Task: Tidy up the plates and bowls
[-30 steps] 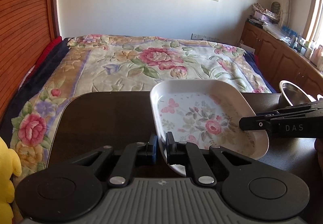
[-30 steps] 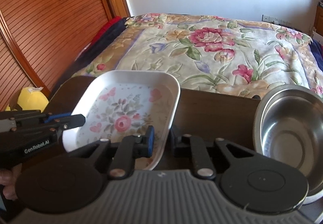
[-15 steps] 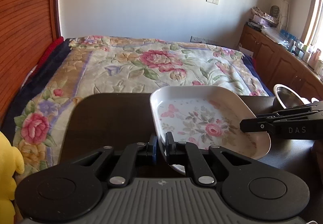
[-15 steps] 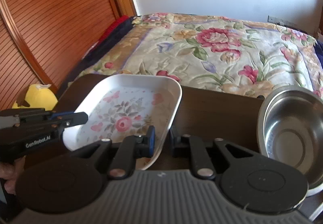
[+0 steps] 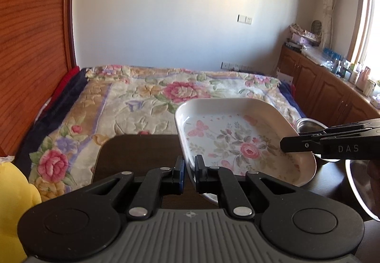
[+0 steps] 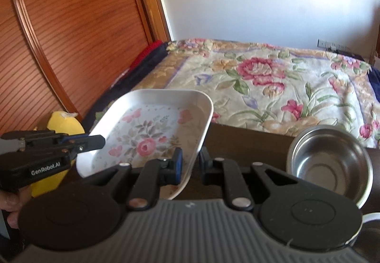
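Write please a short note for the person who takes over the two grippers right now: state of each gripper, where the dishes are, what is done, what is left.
Left gripper: shut on the near-left rim of the floral plate.
Right gripper: shut on the plate's right rim.
The plate is held between both, tilted, lifted off the dark table.
Steel bowl: sits on the table, to the right of the plate, untouched.
Done: plate gripped and raised.
Left: set the plate down in its place, then handle the bowl. The final spot is not visible.
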`<state>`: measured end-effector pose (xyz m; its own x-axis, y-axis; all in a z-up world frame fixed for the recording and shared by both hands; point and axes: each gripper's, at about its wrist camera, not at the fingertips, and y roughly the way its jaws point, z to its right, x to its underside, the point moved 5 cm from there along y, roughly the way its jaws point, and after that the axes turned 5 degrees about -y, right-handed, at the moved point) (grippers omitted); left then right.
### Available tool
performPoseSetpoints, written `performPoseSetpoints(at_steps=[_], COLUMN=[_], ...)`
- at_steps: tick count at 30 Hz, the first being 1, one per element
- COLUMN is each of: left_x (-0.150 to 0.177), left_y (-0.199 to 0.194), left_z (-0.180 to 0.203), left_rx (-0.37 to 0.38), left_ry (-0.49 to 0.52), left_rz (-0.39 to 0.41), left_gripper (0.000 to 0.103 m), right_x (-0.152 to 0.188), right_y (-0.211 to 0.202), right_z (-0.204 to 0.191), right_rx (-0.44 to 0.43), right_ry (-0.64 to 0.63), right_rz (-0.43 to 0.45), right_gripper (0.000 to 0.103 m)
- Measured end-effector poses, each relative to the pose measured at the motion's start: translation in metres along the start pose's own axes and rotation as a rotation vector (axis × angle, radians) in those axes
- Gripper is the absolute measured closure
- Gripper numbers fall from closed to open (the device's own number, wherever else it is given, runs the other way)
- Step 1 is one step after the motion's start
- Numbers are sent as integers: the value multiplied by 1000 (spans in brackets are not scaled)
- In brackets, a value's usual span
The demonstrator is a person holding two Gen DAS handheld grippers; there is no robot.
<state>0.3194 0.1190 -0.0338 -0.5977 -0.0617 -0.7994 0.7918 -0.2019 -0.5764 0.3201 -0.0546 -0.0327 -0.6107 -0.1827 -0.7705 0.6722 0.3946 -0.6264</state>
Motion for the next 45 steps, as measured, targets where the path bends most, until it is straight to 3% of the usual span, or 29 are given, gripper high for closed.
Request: performPoseSetpoints(at_steps=[18, 45], left_x=[8, 113], left_y=[-89, -142], left_z=[39, 71], left_rx=[6, 47], left_ry=[44, 62], left_rz=[113, 98], left_gripper=[93, 93], right_x=[18, 121], right_y=[-78, -131], right_z=[-7, -13], right_rx=[-18, -21], right_ry=[-5, 45], right_rz=[122, 166], right_gripper=[86, 86])
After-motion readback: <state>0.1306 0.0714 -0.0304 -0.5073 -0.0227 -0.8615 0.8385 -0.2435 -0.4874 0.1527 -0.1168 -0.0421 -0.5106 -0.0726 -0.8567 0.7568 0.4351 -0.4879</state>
